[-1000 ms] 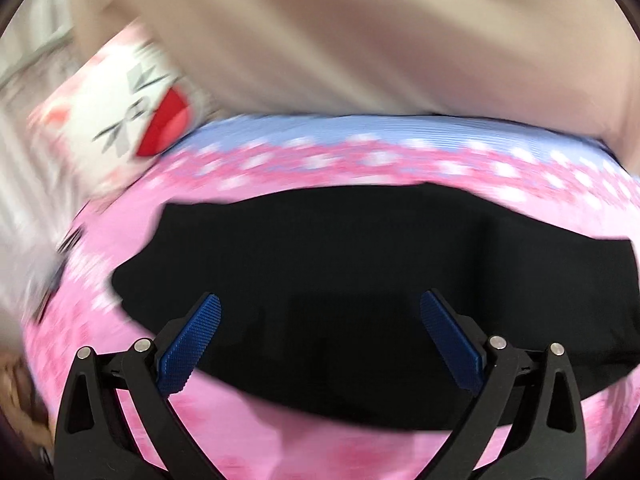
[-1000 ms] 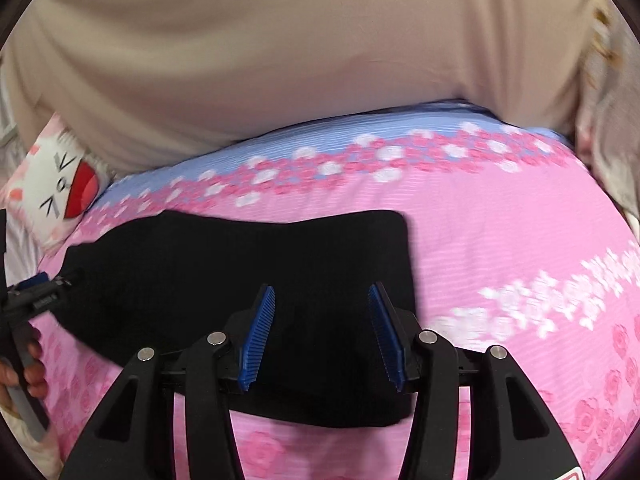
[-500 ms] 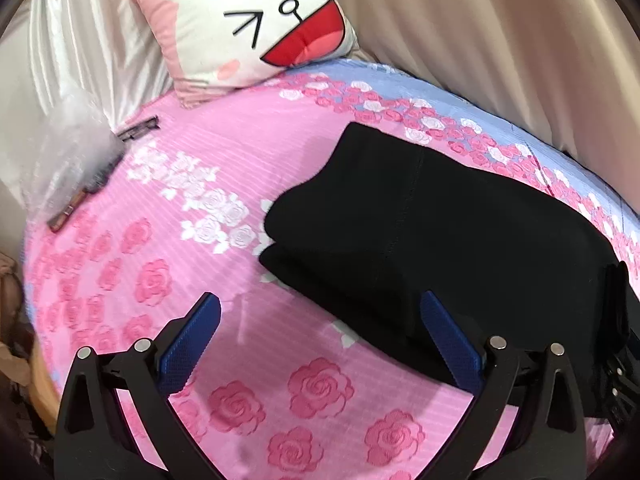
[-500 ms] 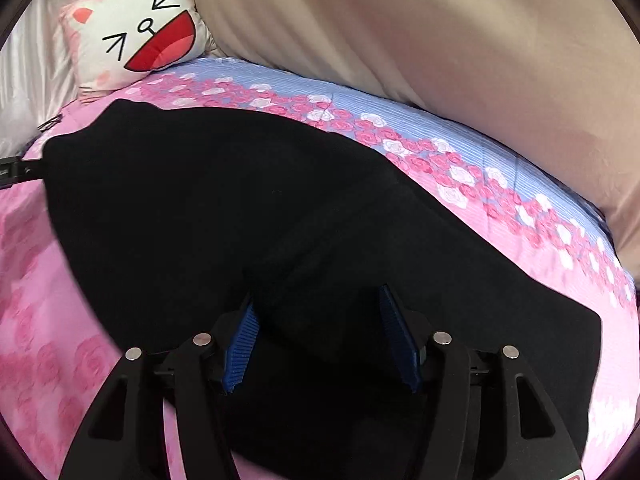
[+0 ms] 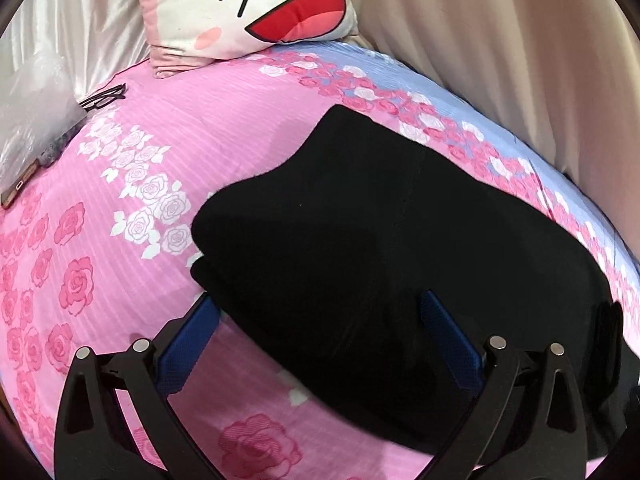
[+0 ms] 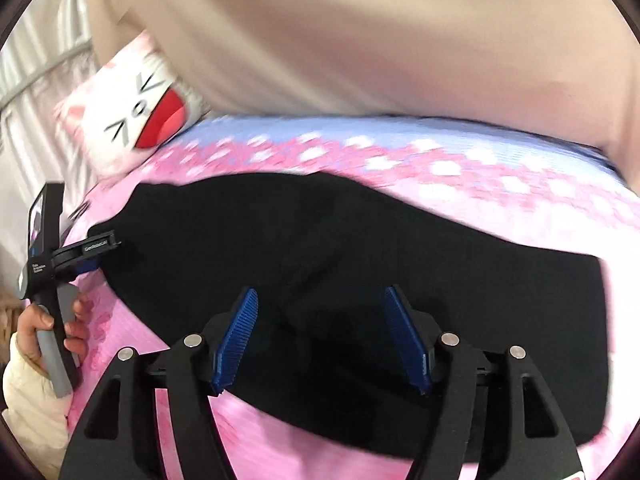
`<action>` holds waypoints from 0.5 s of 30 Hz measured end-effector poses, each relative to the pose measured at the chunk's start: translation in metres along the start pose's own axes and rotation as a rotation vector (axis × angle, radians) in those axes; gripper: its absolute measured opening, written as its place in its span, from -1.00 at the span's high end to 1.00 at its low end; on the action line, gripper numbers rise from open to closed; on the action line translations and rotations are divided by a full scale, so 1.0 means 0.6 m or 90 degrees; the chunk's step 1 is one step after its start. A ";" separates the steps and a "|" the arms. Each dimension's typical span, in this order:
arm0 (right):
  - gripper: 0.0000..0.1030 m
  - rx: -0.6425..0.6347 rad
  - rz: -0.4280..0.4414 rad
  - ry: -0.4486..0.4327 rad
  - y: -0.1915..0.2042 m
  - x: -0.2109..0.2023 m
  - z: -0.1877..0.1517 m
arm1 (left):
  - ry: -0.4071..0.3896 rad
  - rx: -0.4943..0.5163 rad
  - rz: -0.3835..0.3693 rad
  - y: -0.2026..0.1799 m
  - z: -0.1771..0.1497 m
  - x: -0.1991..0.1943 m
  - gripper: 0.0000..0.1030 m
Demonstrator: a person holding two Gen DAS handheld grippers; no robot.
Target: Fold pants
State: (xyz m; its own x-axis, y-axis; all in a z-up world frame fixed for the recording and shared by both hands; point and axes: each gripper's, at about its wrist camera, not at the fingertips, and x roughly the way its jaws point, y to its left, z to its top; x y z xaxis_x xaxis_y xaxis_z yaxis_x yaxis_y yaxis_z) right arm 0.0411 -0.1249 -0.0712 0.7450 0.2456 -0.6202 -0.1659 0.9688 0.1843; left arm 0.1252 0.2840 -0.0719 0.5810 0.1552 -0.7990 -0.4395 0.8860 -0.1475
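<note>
The black pants lie folded into a long strip on the pink rose-print bedsheet. My left gripper is open wide and low over the strip's near left corner. One blue pad is at the cloth's edge and the other is above the cloth, neither pressing on it. In the right wrist view the pants stretch across the bed. My right gripper hovers over their near edge with its jaws opening and nothing pinched between them. A hand holds the left gripper at the strip's left end.
A cat-face pillow leans at the head of the bed against a beige curtain. Eyeglasses and a clear plastic bag lie at the sheet's far left. Bare sheet lies left of the pants.
The left gripper has swung round and come down to the left end of the pants. The right gripper's jaws have spread wider, and its view has turned back along the strip.
</note>
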 end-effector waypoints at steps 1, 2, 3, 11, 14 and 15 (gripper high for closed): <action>-0.32 0.032 -0.035 -0.007 -0.043 -0.024 -0.009 | 0.006 -0.007 -0.004 0.001 0.002 0.001 -0.90; -0.40 0.059 -0.060 -0.009 -0.074 -0.038 -0.017 | 0.006 -0.010 -0.004 0.002 0.003 0.001 -0.90; -0.50 0.089 -0.088 -0.012 -0.109 -0.052 -0.025 | 0.008 -0.012 -0.002 0.002 0.004 0.002 -0.90; -0.53 0.354 -0.019 0.044 -0.336 -0.060 -0.145 | -0.009 0.009 0.048 -0.014 -0.007 0.004 -0.91; -0.55 0.334 0.004 0.022 -0.319 -0.045 -0.144 | -0.007 -0.004 0.057 -0.017 -0.008 0.003 -0.91; -0.45 0.324 0.011 0.018 -0.309 -0.036 -0.139 | -0.004 -0.008 0.058 -0.018 -0.008 0.002 -0.91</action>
State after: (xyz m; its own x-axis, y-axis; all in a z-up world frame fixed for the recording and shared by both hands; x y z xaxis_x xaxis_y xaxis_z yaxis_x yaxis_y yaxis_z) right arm 0.0018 -0.3070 -0.1559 0.7256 0.2686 -0.6335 0.1639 0.8267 0.5382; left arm 0.1273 0.2728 -0.0741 0.5429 0.2375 -0.8055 -0.4995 0.8624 -0.0824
